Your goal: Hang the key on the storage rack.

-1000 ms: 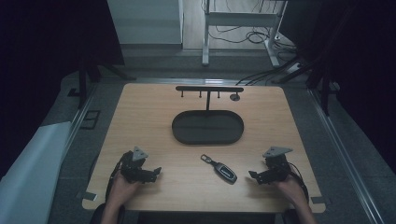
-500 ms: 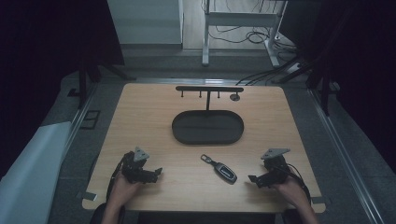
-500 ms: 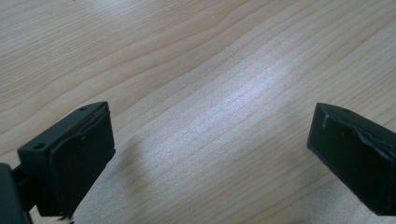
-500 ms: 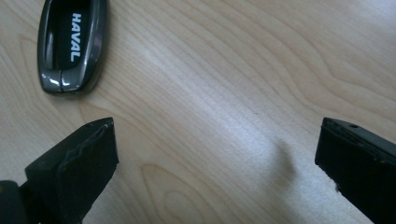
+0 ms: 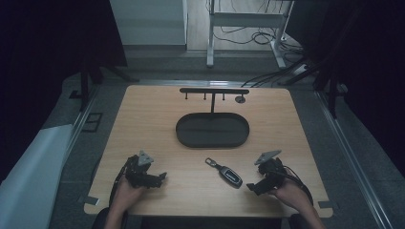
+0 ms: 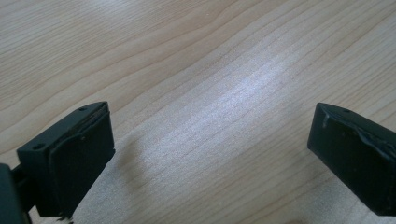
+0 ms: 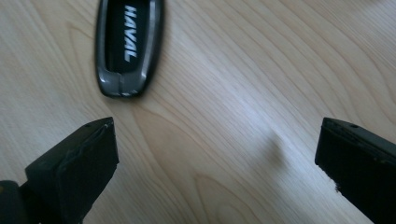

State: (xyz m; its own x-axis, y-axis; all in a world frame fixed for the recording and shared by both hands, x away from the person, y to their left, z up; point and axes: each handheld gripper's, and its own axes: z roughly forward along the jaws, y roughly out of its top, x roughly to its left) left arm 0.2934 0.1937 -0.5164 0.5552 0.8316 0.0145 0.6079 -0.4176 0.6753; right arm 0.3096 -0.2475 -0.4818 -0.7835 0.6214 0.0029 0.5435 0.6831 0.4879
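— What are your two grippers doing?

— My right gripper (image 7: 217, 154) is spread wide, with nothing between its jaws but bare wood. From above, my right gripper (image 5: 254, 186) sits low over the near right part of the table (image 5: 143, 124), my hand (image 5: 291, 193) behind it.

— And the left one?

— My left gripper (image 6: 210, 149) is spread wide too, and empty; its jaws frame plain wood grain. In the high view it (image 5: 160, 177) is at the near left of the table, held by my left hand (image 5: 126, 191).

— Where is the key?

— The car key fob (image 7: 128, 44) lies flat on the wood just ahead of my right gripper, off toward the jaw that shows at the left of the right gripper view, and apart from it. It is dark and glossy, with the word HAVAL in white letters. From above, the car key fob (image 5: 229, 175) lies between my two grippers, much nearer the right one, with a small metal piece at its far end.

— What lies farther out?

— Beyond the fob, at the middle of the table, is a dark oval tray (image 5: 212, 140). From its far side rises a black stand with a crossbar (image 5: 214, 90) carrying small hooks; a small round thing (image 5: 240, 99) hangs near its right end.
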